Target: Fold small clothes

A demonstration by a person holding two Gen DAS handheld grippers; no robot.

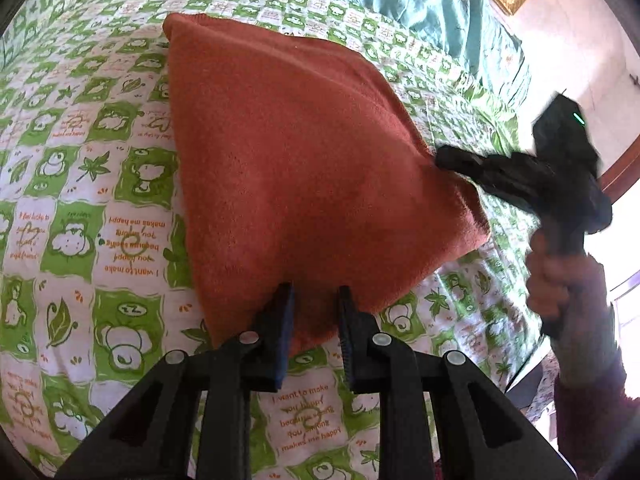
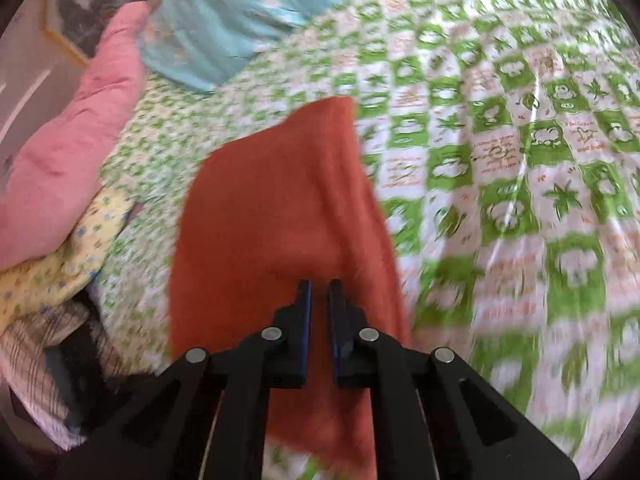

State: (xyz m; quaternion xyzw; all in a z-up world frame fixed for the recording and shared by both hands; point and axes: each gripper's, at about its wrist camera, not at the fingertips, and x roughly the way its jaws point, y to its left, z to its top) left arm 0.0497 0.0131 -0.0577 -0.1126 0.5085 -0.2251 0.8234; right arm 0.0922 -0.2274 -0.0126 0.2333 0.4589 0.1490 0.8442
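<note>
Nearest me, my left gripper [image 1: 316, 300] sat at six o'clock in its own view, its jaws parted with the near hem of the rust-orange knitted cloth [image 1: 296, 160] bunched between them; I could not tell whether the pads truly pinched it or only straddled it. My right gripper [image 2: 319, 292] was clenched on the cloth's side edge, jaws nearly closed with orange fabric in the narrow gap; from the left camera it reached in from three o'clock, gripped in my right hand [image 1: 556, 276].

I judged this the carrying stroke of a fold: one edge lifted off the bed and tented, the far corner at eleven o'clock lying on the bedsheet [image 1: 80, 160]. The next move called for bringing both held edges across together, level, and laying them square on the far edge before letting go.

The cloth looked thick, fuzzy and soft, draping in a taut triangular sheet. The sheet beneath was thin cotton, checked green and white with cartoon prints. Beyond lay a glossy teal quilt [image 2: 224, 16], and at nine o'clock a puffy pink bundle [image 2: 76, 128].
</note>
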